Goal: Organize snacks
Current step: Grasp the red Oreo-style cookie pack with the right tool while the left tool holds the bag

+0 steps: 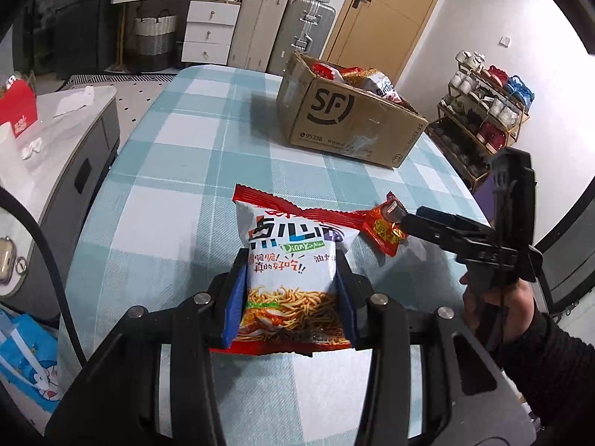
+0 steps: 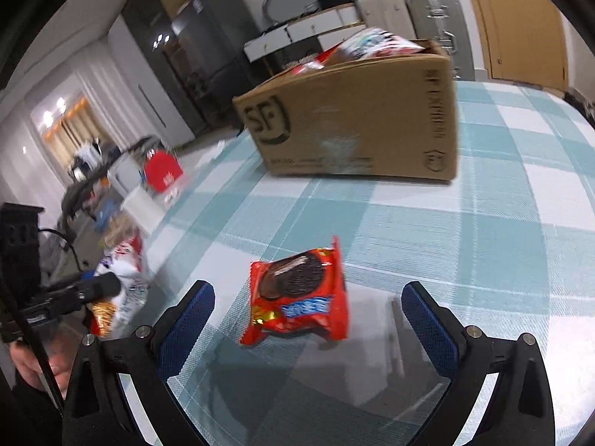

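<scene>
Your left tongs (image 1: 292, 293) are pinching the lower half of a white noodle-snack bag (image 1: 293, 260), blue pads pressed against both of its sides; the bag lies flat on the checked desk (image 1: 178, 171), its red top seam pointing toward 12 o'clock. Your right tongs (image 2: 308, 308) stand spread wide, with the red cookie packet (image 2: 297, 293) lying on the desk between the two pads and touching neither, slightly nearer the left pad. In the left wrist view that same packet sits at 3 o'clock of the noodle bag, just beside its upper corner, with the right tongs' tip over it; whether the two packs touch cannot be told. The cardboard box (image 1: 346, 119), marked SF, rests on the desk at 1 o'clock of the noodle bag, well apart, open at the top and holding several snack packs (image 1: 364, 78). In the right wrist view the box stands at 12 o'clock beyond the cookie packet, and that frame is blurred.
</scene>
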